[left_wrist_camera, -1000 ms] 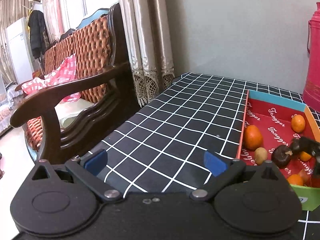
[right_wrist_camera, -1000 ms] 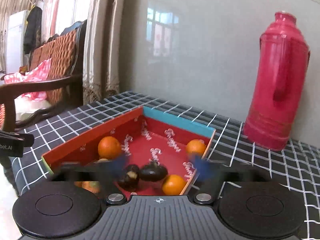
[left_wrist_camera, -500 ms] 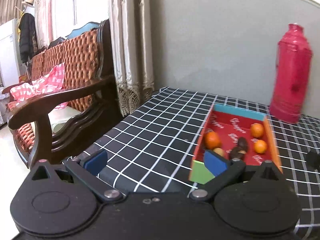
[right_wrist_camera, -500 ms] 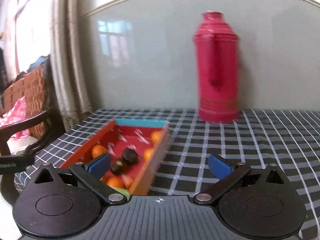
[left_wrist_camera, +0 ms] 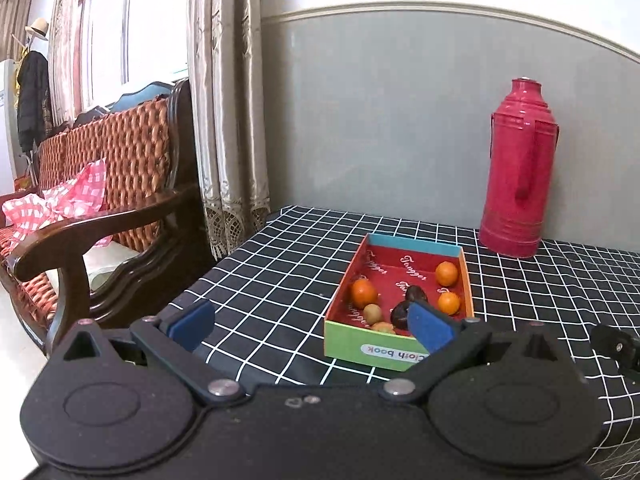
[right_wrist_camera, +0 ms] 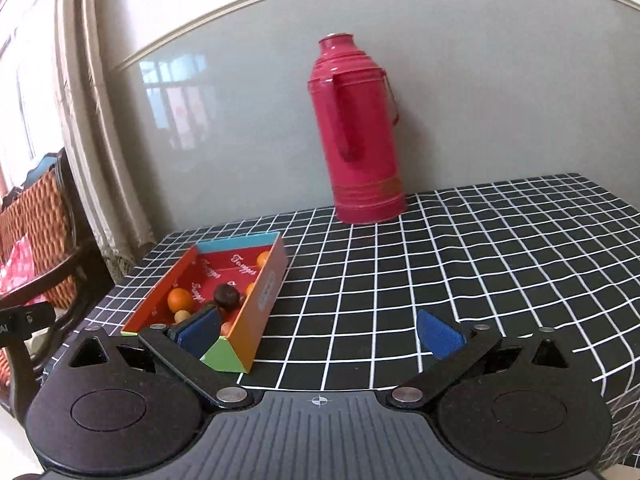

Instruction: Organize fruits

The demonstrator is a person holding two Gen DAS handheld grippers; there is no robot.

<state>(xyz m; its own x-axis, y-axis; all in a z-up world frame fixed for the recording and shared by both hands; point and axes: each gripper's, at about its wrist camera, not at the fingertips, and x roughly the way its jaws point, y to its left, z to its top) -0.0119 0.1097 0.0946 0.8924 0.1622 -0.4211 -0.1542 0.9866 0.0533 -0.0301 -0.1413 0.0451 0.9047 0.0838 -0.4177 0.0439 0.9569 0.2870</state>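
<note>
Two grippers are in view, both hanging above the near edge of the table [left_wrist_camera: 280,272], which we note is covered in a black cloth with a white grid. Largest beyond it is the wooden armchair [left_wrist_camera: 120,208] with woven orange back, off the table's left side, beside the beige curtain [left_wrist_camera: 228,120]. A red thermos flask [left_wrist_camera: 516,172] stands upright at the back of the table against the grey wall, well apart from the fruit. The open cardboard box [left_wrist_camera: 368,348], red inside with a green near wall and blue far wall, sits on the table's left portion. In it we count three oranges [left_wrist_camera: 364,293], two dark mangosteens [left_wrist_camera: 416,293], a small tan-green fruit [left_wrist_camera: 373,312] and a pale orange one at the near wall, partly hidden. The left gripper [left_wrist_camera: 310,326] has its blue pads spread wide with nothing between them; its right pad overlaps the box's near corner in view. The right gripper [right_wrist_camera: 320,330] is likewise spread wide and empty, the box lying just beyond its left pad [right_wrist_camera: 200,330].
</note>
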